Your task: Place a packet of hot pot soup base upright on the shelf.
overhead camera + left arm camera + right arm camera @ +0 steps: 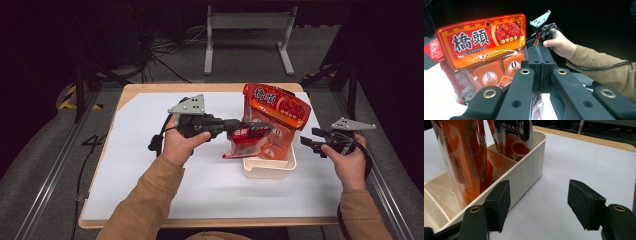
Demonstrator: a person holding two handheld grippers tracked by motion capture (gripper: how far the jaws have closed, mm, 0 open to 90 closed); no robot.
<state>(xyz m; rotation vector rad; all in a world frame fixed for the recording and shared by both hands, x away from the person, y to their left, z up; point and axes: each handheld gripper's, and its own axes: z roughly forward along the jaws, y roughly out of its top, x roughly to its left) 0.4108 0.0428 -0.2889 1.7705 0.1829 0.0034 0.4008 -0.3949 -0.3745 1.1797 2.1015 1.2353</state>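
Note:
My left gripper (265, 131) reaches in from the left and is shut on the top edge of a red-and-clear snack packet (245, 140), which hangs over the left side of a white divided bin (270, 172). A larger orange packet (277, 105) with white characters stands in the bin's back part. In the left gripper view that orange packet (481, 50) rises left of my pressed-together jaws (541, 60). My right gripper (306, 141) is open just right of the bin. In the right gripper view its gap (539, 205) holds nothing, and the left pad (499, 205) sits beside the bin's wall (524, 170).
White paper (150, 185) covers the wooden table (150, 89). Bare paper lies left of and in front of the bin. A grey metal stand (247, 22) and cables lie on the floor beyond the table. The person's other hand (560, 45) is visible past my left jaws.

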